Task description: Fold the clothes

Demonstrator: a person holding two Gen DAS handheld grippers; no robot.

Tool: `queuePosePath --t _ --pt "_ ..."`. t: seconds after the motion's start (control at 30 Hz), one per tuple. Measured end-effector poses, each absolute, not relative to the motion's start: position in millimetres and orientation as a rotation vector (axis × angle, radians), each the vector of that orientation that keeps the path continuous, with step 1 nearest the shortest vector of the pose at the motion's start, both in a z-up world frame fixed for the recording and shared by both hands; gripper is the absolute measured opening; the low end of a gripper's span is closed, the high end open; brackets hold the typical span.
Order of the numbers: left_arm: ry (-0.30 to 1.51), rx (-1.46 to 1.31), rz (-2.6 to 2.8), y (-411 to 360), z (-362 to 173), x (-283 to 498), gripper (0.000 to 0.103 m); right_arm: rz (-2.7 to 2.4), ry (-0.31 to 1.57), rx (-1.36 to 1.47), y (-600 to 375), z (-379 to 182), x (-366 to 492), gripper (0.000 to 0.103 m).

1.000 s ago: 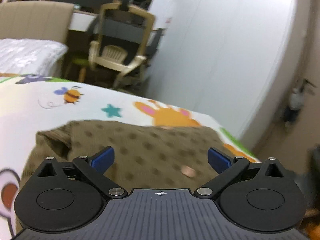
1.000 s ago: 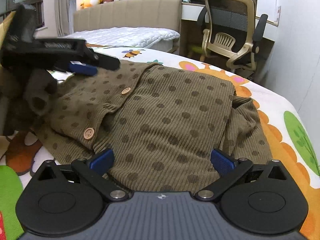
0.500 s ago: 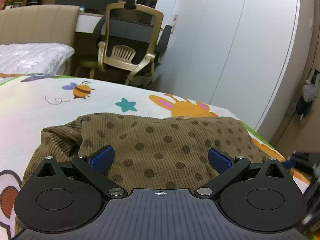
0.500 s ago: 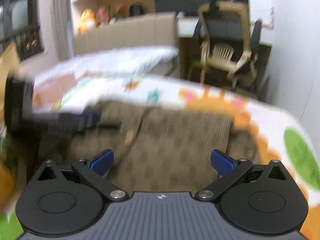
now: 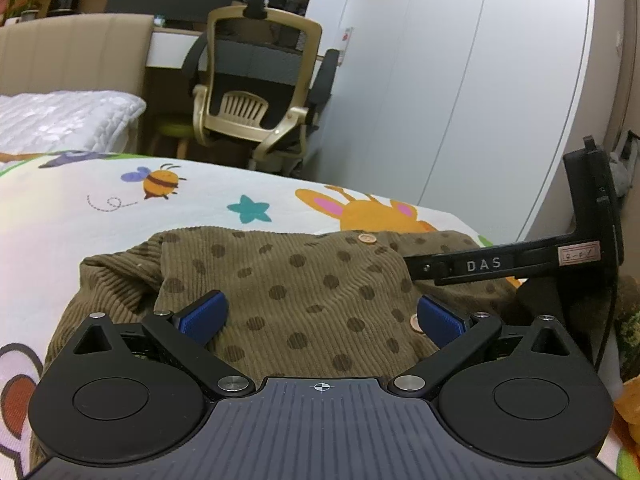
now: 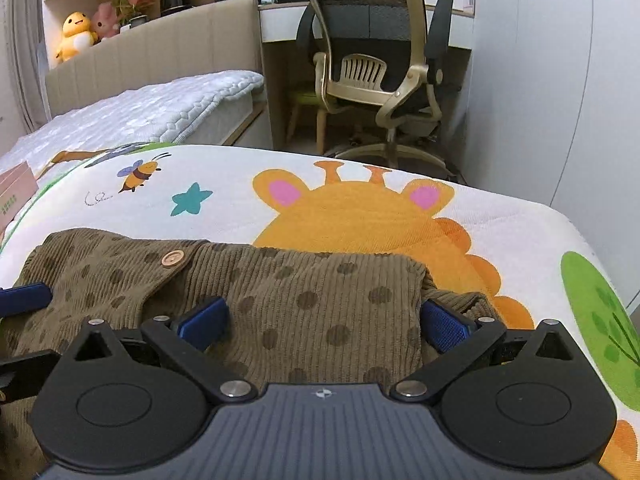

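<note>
A brown corduroy cardigan (image 5: 304, 280) with dark dots and wooden buttons lies folded on a cartoon-print bed cover (image 5: 120, 216). My left gripper (image 5: 320, 316) is open, its blue pads spread wide just above the garment's near left part. My right gripper (image 6: 324, 322) is open over the garment (image 6: 288, 288) near its right folded edge. The right gripper's black body (image 5: 520, 260) shows at the right of the left wrist view. A blue fingertip of the left gripper (image 6: 24, 294) shows at the left edge of the right wrist view.
A gold and black office chair (image 6: 376, 68) stands beyond the bed's far edge by a desk. A white quilted bed (image 6: 152, 108) with a beige headboard lies at the back left. White wardrobe doors (image 5: 460, 80) rise on the right.
Both grippers came down nearer to the garment. The right gripper swung right and now shows in the left wrist view. Both stayed open.
</note>
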State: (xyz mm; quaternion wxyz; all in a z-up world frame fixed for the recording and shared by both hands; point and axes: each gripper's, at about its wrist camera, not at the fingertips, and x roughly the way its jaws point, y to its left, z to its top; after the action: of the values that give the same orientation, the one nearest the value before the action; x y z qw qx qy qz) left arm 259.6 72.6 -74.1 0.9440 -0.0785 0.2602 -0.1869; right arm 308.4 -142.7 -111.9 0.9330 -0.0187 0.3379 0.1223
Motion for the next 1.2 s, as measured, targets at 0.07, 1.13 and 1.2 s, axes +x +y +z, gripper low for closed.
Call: queuePosePath --t 0.07,1.13,1.2 --pt "0.531 -0.159 -0.38 72 -74 259 0.103 0.251 0.682 -0.033 -143 -112 306 0.103" --pt "0.536 -0.2 -0.419 79 -74 261 0.103 0.292 0.697 0.103 -158 -115 313 0.103" --pt "0.535 -0.186 -0.411 76 -74 261 0.103 0.303 0.709 0.127 -162 -116 315 0.103"
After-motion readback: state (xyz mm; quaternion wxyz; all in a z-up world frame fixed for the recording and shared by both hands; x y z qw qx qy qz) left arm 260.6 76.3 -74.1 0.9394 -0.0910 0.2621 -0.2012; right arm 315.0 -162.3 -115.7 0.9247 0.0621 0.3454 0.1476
